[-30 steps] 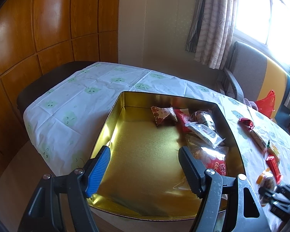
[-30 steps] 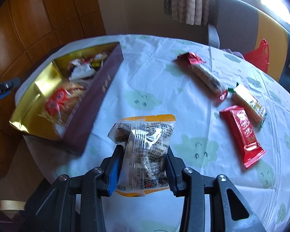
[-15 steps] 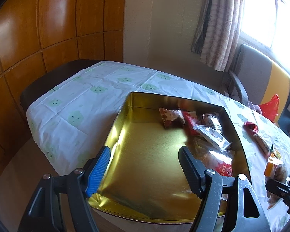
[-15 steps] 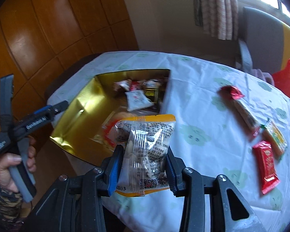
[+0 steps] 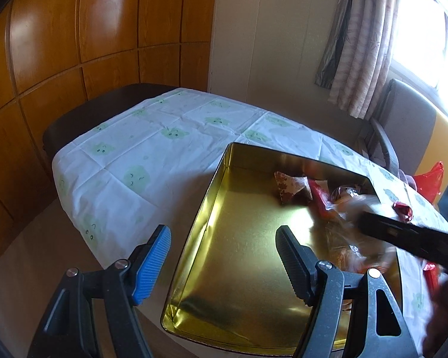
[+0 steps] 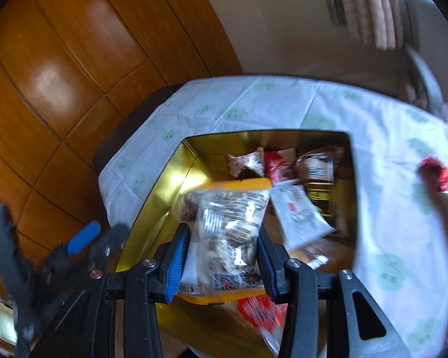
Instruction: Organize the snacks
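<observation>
over the gold tin (image 6: 176, 179), right claw (image 6: 224, 256) easing off unreadable snack pack (image 6: 227, 217); left claw (image 5: 224, 262) wide.

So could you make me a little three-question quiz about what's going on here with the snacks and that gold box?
1. True or false: the left gripper holds a snack.
2. Where is the clear snack bag between the right gripper's fingers? A. over the gold tin B. on the tablecloth C. on the chair
3. Which side of the tin's floor is bare in the left wrist view?

Key: 1. false, it is open and empty. 2. A. 3. The left side.
</observation>
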A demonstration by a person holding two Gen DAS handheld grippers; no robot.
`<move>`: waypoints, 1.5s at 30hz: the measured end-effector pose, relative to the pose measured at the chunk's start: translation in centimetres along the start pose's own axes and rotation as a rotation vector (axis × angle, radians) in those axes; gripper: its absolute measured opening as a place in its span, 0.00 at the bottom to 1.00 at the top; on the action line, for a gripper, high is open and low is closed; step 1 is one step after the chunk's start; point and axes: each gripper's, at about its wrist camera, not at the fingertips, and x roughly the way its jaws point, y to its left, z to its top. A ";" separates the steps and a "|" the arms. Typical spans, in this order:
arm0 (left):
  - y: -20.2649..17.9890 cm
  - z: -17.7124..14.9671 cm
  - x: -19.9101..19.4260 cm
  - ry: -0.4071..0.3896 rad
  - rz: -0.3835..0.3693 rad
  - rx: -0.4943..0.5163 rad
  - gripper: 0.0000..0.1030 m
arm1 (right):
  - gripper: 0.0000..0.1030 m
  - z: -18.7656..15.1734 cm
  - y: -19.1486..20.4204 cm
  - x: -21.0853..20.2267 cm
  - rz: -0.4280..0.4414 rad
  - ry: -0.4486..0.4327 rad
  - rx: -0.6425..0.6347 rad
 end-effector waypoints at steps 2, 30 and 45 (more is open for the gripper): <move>-0.1 -0.2 0.2 0.010 -0.003 0.002 0.71 | 0.44 0.2 -0.4 1.2 -0.031 0.012 0.015; -4.1 -1.3 -1.6 -0.008 -0.086 0.116 0.71 | 0.44 -5.8 -1.4 -7.0 -0.191 -0.165 -0.069; -6.5 -2.2 -2.1 0.005 -0.138 0.187 0.71 | 0.44 -11.3 -11.6 -13.0 -0.345 -0.194 0.138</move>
